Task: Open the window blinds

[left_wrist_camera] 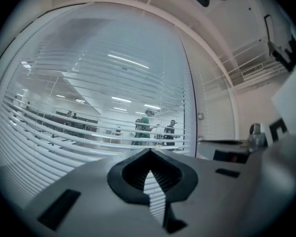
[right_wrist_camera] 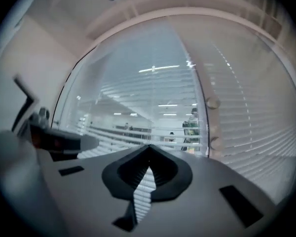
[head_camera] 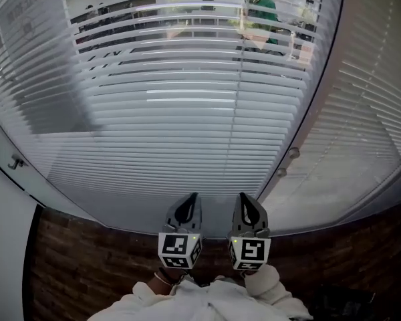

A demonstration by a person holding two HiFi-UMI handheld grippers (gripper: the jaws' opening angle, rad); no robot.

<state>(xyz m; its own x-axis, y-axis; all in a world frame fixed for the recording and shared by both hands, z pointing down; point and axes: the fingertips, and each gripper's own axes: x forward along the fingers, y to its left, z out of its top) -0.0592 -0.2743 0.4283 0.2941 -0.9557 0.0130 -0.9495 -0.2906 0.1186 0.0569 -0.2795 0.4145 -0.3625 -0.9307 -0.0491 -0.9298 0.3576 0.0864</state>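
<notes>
White slatted window blinds [head_camera: 187, 112] fill the pane straight ahead; their upper slats lie flat, and people in a lit room show between them. The same blinds [left_wrist_camera: 89, 107] appear in the left gripper view and again as blinds [right_wrist_camera: 153, 102] in the right gripper view. My left gripper [head_camera: 187, 209] and right gripper [head_camera: 248, 209] sit side by side low in the head view, level, pointing at the bottom of the blinds and short of them. The left gripper [left_wrist_camera: 149, 151] is shut with nothing between its jaws. The right gripper [right_wrist_camera: 149, 146] is likewise shut and holds nothing.
A pale upright frame post [head_camera: 321, 92] with two round knobs [head_camera: 293, 154] divides this pane from a second blinded window [head_camera: 374, 112] on the right. A thin vertical cord [head_camera: 239, 79] runs down the slats. Dark brick pattern [head_camera: 73, 259] lies below the sill.
</notes>
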